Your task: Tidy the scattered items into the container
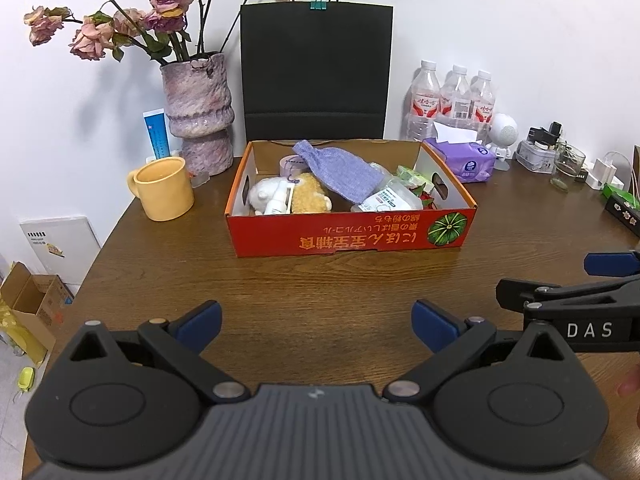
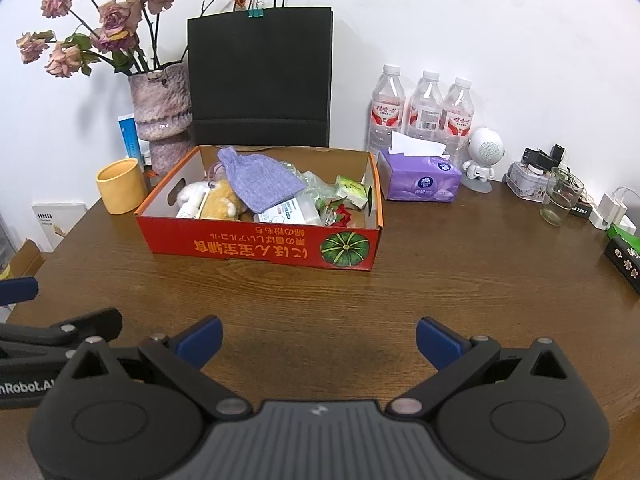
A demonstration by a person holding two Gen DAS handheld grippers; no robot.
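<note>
Off the bench's left edge, only the left wrist view takes in the open cardboard boxes (image 1: pixel 28 300) on the floor. At the far left corner stands a yellow mug (image 1: pixel 164 188); its handle shows in the left wrist view alone, while the right wrist view shows only the plain body. Behind the mug a vase of dried roses (image 1: pixel 198 112) stands by the wall, with a black paper bag (image 1: pixel 316 72) next to it. In front of the bag, toward the far middle of the bench, sits the red cardboard box (image 1: pixel 348 236), holding a plush toy (image 1: pixel 310 196), a white spray bottle (image 1: pixel 278 200), a purple knitted cloth (image 1: pixel 340 172) and plastic-wrapped packets (image 1: pixel 390 198). The bench around the box looks bare of loose items. Right of the box lie a purple tissue pack (image 2: pixel 420 180) and three water bottles (image 2: pixel 424 108); the right wrist view shows the small white robot figure (image 2: pixel 482 158) and glass jar (image 2: pixel 560 196) more fully. The left gripper (image 1: pixel 316 326) and right gripper (image 2: pixel 319 340) both hover above the near edge, jaws spread wide, holding nothing.
</note>
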